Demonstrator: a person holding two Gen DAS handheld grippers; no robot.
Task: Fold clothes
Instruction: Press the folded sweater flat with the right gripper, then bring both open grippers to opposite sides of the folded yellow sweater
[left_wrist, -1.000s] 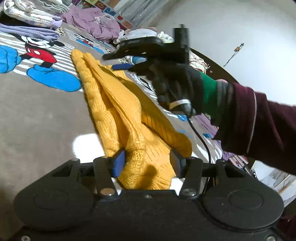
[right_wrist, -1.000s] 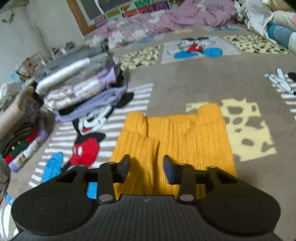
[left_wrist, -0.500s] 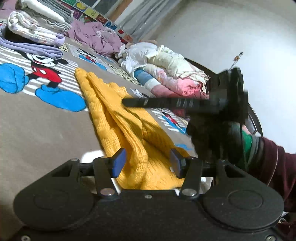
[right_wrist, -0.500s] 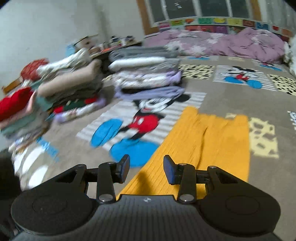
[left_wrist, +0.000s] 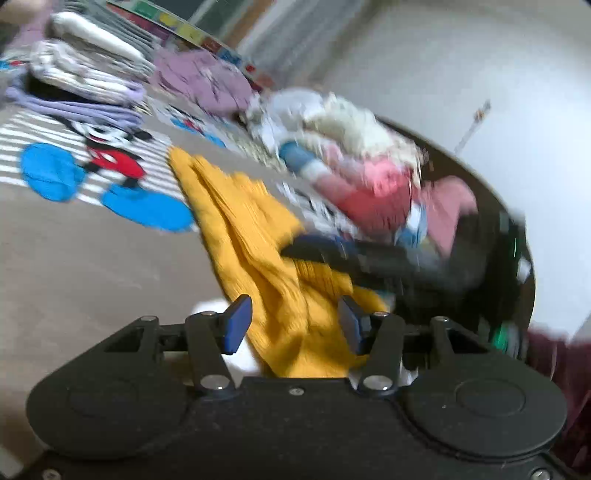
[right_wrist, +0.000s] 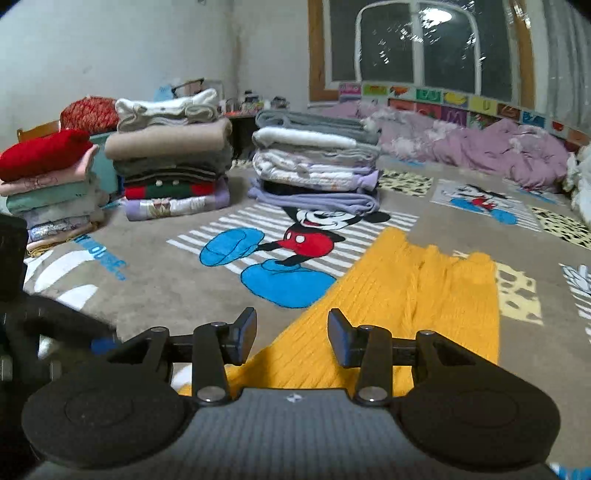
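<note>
Both grippers, left (left_wrist: 291, 325) and right (right_wrist: 291, 334), gape wide over the yellow sweater (right_wrist: 406, 295); bare blanket (right_wrist: 147, 288) leftward (folded stacks (right_wrist: 314, 166) beyond).

Only upside-down blue lettering ending in "ouse" reads on the carpet (right_wrist: 110, 236); the window-sill tiles' (right_wrist: 436, 96) letters blur.

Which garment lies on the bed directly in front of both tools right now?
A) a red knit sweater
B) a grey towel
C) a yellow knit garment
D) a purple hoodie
C: the yellow knit garment lies spread flat on the cartoon-print bedcover just beyond the open right tool, and it also shows between the fingers of the open left tool.
</note>
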